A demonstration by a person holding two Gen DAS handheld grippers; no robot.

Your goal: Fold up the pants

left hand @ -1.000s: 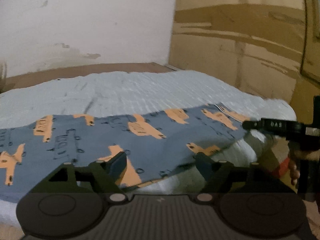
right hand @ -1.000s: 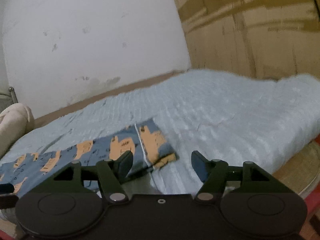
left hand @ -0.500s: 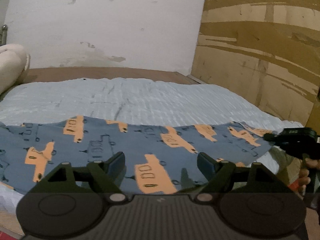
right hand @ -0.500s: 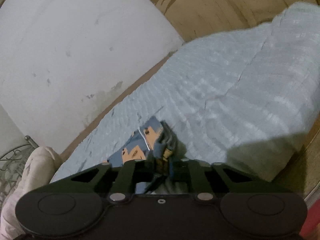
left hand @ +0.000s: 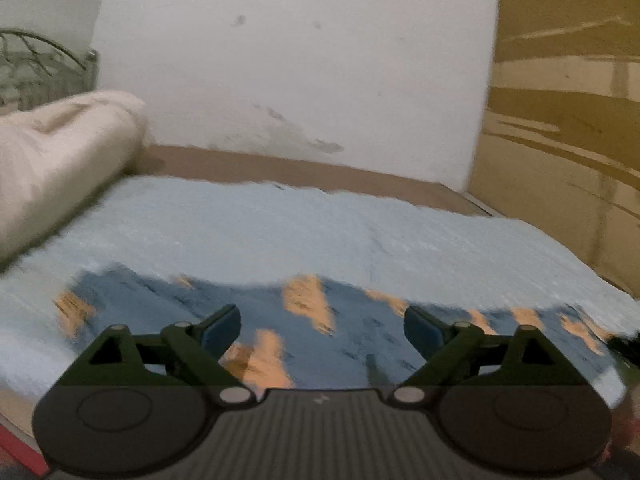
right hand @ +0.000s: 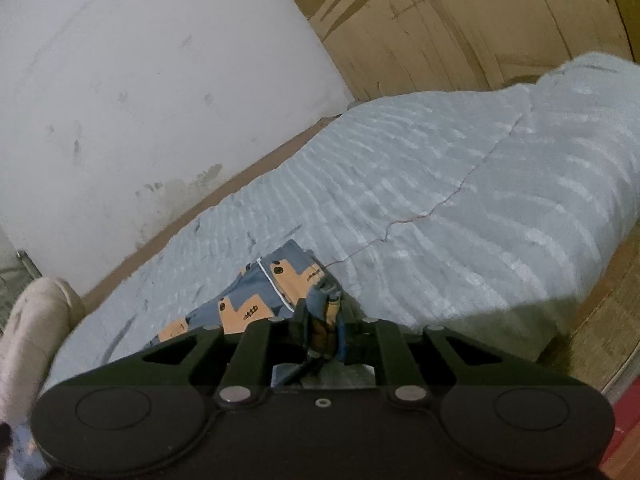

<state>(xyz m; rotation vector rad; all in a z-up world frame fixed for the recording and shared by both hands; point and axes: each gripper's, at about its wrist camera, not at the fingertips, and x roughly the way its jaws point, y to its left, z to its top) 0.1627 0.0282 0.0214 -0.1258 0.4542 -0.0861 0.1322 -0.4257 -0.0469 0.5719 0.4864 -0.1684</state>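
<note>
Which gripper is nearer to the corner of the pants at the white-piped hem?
Right. The right gripper is shut on the bunched pants corner beside the white-piped hem. The left gripper, jaws opening with nothing between the pads, hovers above another stretch of the pants.

Left tool (left hand: 322,330) is opening wide, nothing gripped; right tool (right hand: 325,326) pinches bunched cloth.

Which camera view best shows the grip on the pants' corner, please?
The right wrist view: the right gripper is pinched on the bunched corner of the pants. The left wrist view shows only their blurred spread under the opening left gripper.
</note>
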